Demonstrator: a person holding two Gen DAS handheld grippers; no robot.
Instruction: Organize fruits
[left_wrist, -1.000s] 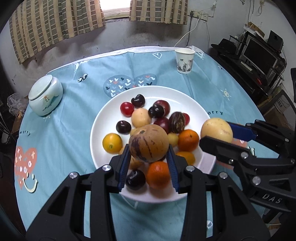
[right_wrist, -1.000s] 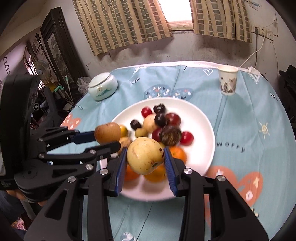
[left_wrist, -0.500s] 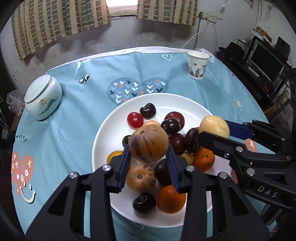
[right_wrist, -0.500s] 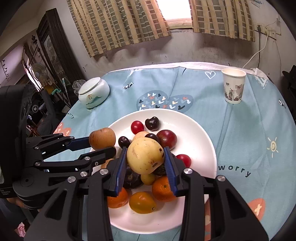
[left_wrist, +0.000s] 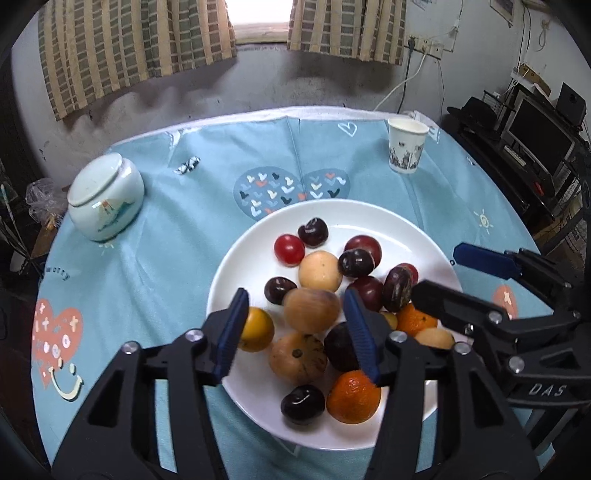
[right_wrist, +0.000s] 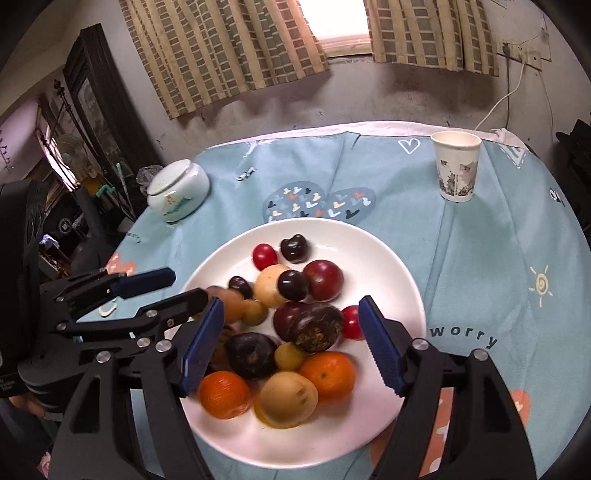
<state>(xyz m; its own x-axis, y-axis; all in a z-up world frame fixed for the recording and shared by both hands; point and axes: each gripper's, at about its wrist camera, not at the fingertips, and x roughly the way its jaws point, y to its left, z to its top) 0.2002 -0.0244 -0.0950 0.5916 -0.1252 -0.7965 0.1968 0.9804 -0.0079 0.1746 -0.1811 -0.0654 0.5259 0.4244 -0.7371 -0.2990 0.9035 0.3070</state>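
In the left wrist view the left gripper (left_wrist: 295, 325) has just been opening, its jaws now apart on either side of a brown round fruit (left_wrist: 311, 310) that sits free among the other fruit on the white plate (left_wrist: 236, 273), so this reads as a release step; the next move likely calls for lifting clear without nudging the pile. In the right wrist view the right gripper (right_wrist: 291, 343) has likewise just been opening and stands wide with nothing clamped, a pale yellow fruit (right_wrist: 288, 404) lying on the plate below it. The bench (right_wrist: 480, 258) wears a light blue heart-print cloth carrying a paper cup (right_wrist: 457, 170) and a lidded ceramic jar (right_wrist: 178, 190), with checked curtains (right_wrist: 229, 51) beyond.
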